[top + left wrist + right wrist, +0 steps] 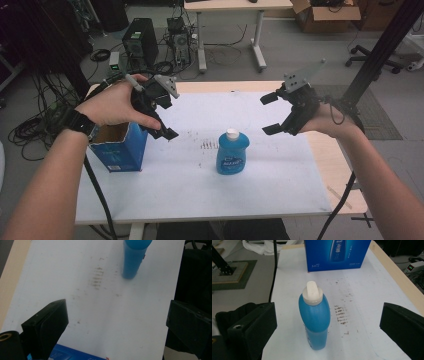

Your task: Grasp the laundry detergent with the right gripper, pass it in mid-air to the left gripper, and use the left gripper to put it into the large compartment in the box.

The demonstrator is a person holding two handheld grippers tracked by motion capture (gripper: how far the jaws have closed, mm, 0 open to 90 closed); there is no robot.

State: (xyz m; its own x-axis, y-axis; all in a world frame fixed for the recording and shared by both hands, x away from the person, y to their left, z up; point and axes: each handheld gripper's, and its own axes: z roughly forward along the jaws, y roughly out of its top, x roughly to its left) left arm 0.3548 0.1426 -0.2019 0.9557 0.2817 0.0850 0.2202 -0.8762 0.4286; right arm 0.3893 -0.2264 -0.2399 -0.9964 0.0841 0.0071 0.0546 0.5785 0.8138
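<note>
Two grippers: both held in the air above the table, both empty
bottle: blue bottle (232,153) with white cap (232,133), upright on the white table (200,185), about mid-table; landmark for everything below
box: blue box (120,147), top open, standing left of the bottle, well apart from it; printed bottle picture on the side facing the right gripper view
left gripper: left gripper (162,115) up and left of the bottle, over the box's right edge; jaws spread wide, nothing between them; its own view shows the bottle's lower body far ahead between the jaws
right gripper: right gripper (270,114) up and right of the bottle, near but apart; jaws spread wide, nothing gripped; its own view has the bottle centred between the jaws, not touching
stains: brown smudges (208,145) on the table just left of the bottle
</note>
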